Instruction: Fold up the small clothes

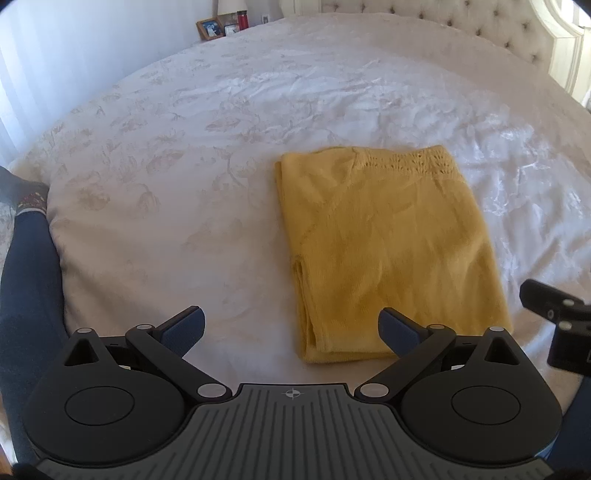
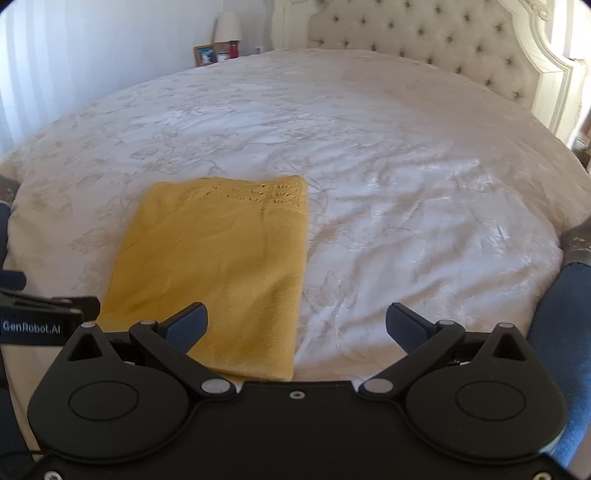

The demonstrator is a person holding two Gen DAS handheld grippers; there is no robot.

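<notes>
The right gripper (image 2: 297, 326) is held above the bed (image 2: 406, 177) with its jaws spread wide and nothing between them. A folded yellow garment (image 2: 221, 266) is laid flat ahead, partly behind the left-hand jaw. The left gripper (image 2: 33, 314) is seen further left.

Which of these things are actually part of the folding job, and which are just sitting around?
Part of the job: yellow knit garment, left gripper, right gripper, both open.

Just there: bedspread, headboard, picture frame, red bottle, lamp.
</notes>
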